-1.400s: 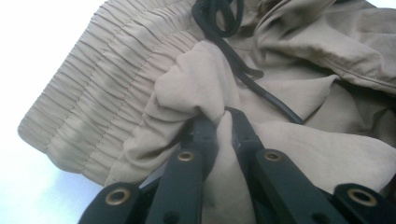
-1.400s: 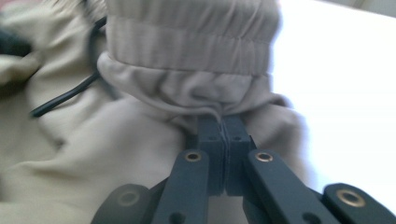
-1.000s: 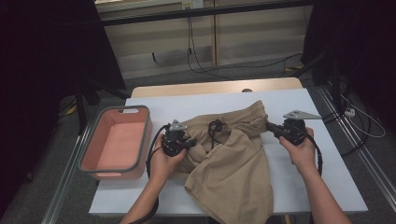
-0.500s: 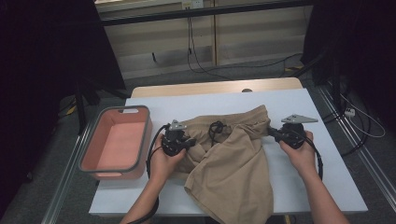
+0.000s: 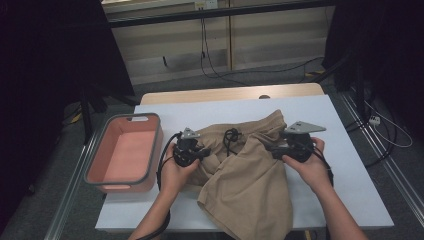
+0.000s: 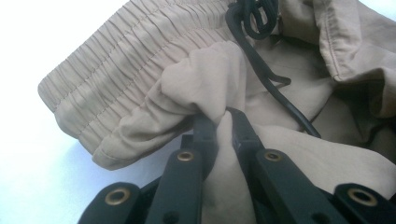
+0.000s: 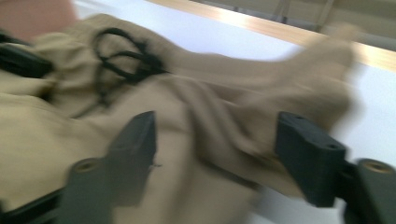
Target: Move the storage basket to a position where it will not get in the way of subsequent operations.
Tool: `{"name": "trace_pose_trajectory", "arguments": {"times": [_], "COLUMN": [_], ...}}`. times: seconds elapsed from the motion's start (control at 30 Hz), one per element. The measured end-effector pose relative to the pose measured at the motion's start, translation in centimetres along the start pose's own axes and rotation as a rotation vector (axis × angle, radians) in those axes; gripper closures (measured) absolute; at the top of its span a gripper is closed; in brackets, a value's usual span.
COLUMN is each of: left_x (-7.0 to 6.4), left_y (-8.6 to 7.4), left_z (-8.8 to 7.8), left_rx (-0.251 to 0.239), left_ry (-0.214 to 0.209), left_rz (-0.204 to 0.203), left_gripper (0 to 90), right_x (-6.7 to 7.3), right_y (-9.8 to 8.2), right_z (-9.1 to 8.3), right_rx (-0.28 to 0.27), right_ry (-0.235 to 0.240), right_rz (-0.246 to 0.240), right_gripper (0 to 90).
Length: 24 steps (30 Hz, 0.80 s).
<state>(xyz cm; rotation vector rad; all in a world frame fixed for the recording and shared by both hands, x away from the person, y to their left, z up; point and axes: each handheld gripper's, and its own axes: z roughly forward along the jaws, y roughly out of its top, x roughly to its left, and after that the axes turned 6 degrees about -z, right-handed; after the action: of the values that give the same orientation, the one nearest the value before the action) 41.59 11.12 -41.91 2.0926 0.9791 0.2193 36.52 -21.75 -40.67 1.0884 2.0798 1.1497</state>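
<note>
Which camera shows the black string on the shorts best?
The left gripper view: the black string is sharp and close, coiled on the tan shorts. The high view shows it small; the right gripper view shows it blurred.

Left hand-held gripper (image 6: pixel 223 122): its two black jaws are pinching a fold of the tan shorts (image 6: pixel 187 88).
Waistband (image 6: pixel 107 74): lying gathered, up and left of the jaws.
Black drawstring (image 6: pixel 271 79): trailing just right of the tips, looping above.
White surface (image 6: pixel 32 154): showing left of the jaws.
</note>
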Motion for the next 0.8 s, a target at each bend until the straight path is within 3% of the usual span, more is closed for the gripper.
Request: {"name": "trace_pose_trajectory", "arguments": {"times": [0.07,0.17,0.3,0.33,0.4,0.5,0.57,0.8], "left_x": [-0.1,-0.2,-0.3,-0.3,-0.2,-0.1,-0.1,0.2], "left_y": [0.0,0.0,-0.1,-0.1,-0.2,-0.3,-0.4,-0.3], "left_z": [0.0,-0.1,-0.3,-0.3,-0.3,-0.5,-0.6,-1.0], "left_rx": [0.004,-0.001,0.001,0.001,0.001,0.007,0.008,0.003], "left_ry": [0.0,-0.003,-0.006,-0.006,-0.009,-0.008,-0.003,-0.002], "left_rz": [0.005,0.0,0.003,0.003,-0.006,-0.006,-0.001,-0.009], "left_gripper": [84.3,84.3,84.3,84.4,84.4,84.4,84.4,84.4], "right_x": [1.3,2.8,3.5,3.5,3.6,3.4,2.8,1.2], "right_y": [0.5,0.8,0.2,0.0,-0.5,-0.8,-0.9,-1.0], "right_z": [0.9,2.6,5.4,5.8,6.5,6.6,6.2,3.7], "right_rx": [0.003,0.026,0.094,0.105,0.153,0.183,0.178,0.134], "right_ry": [0.03,0.029,0.005,0.012,0.057,0.06,0.081,0.065], "right_rz": [-0.021,-0.057,-0.098,-0.093,-0.104,-0.12,-0.088,-0.061], "right_gripper": [20.9,16.8,23.2,27.0,51.4,75.1,82.5,84.7]}}
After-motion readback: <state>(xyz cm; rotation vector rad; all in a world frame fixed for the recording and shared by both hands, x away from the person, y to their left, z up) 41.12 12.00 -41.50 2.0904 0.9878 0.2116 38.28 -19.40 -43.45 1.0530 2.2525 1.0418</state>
